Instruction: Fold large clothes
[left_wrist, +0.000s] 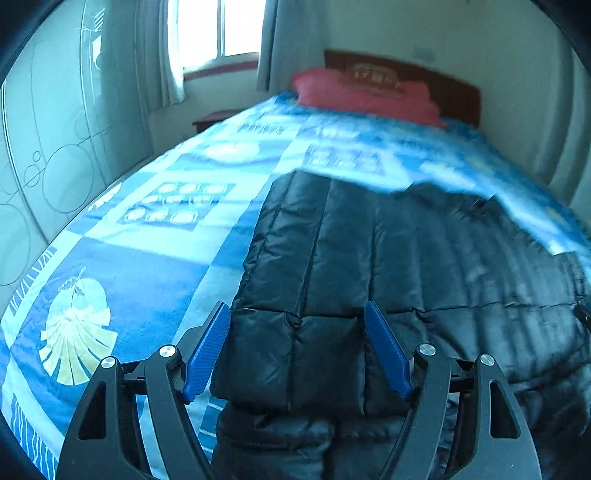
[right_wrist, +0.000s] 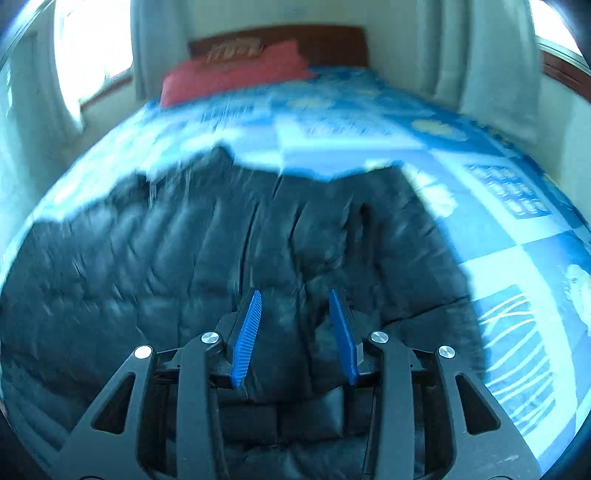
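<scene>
A large black quilted puffer jacket (left_wrist: 388, 258) lies spread on a bed with a blue patterned cover (left_wrist: 147, 221). My left gripper (left_wrist: 297, 314) is open, its blue pads straddling the jacket's near left edge. In the right wrist view the jacket (right_wrist: 184, 258) fills the middle, blurred by motion. My right gripper (right_wrist: 295, 299) is open over the jacket's near right part, with black fabric between its pads. Whether either gripper touches the fabric I cannot tell.
A red pillow (left_wrist: 365, 96) lies at the wooden headboard (left_wrist: 454, 92). A frosted wardrobe door (left_wrist: 55, 147) stands along the bed's left side. Windows with pale curtains (left_wrist: 218, 33) are at the back, and a curtain (right_wrist: 498, 55) hangs on the right.
</scene>
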